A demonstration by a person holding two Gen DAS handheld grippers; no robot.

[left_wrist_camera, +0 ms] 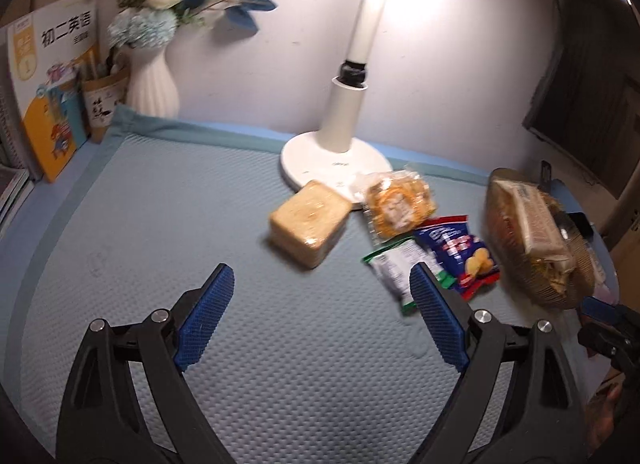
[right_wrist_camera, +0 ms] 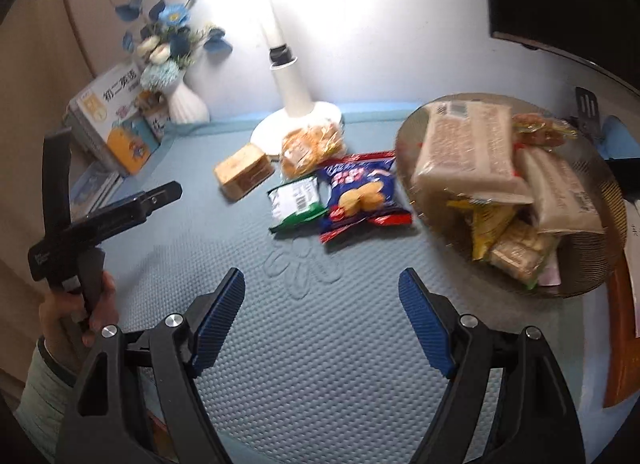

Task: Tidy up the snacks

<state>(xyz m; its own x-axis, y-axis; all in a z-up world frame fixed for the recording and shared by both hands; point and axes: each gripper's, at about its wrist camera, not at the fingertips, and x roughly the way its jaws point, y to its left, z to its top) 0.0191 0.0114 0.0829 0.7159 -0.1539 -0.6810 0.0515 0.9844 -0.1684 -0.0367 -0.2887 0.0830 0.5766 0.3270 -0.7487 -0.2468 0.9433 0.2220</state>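
Note:
Several snacks lie loose on the blue mat: a wrapped tan bread block (left_wrist_camera: 306,222) (right_wrist_camera: 243,171), a clear bag of orange pastries (left_wrist_camera: 398,202) (right_wrist_camera: 310,148), a green-and-white packet (left_wrist_camera: 394,266) (right_wrist_camera: 296,200) and a blue-and-red chip bag (left_wrist_camera: 460,250) (right_wrist_camera: 362,194). A woven basket (left_wrist_camera: 560,288) (right_wrist_camera: 592,272) on the right holds several packets, a big pale one (right_wrist_camera: 466,144) on top. My left gripper (left_wrist_camera: 322,302) is open and empty, its right finger over the green packet's edge. My right gripper (right_wrist_camera: 322,304) is open, empty, short of the snacks.
A white lamp (left_wrist_camera: 336,160) (right_wrist_camera: 298,120) stands at the back of the mat. At the back left are a white vase of flowers (left_wrist_camera: 152,84) (right_wrist_camera: 186,102), a paper cup (left_wrist_camera: 104,98) and books (left_wrist_camera: 52,92) (right_wrist_camera: 114,120). A hand (right_wrist_camera: 78,304) holds the left gripper's handle.

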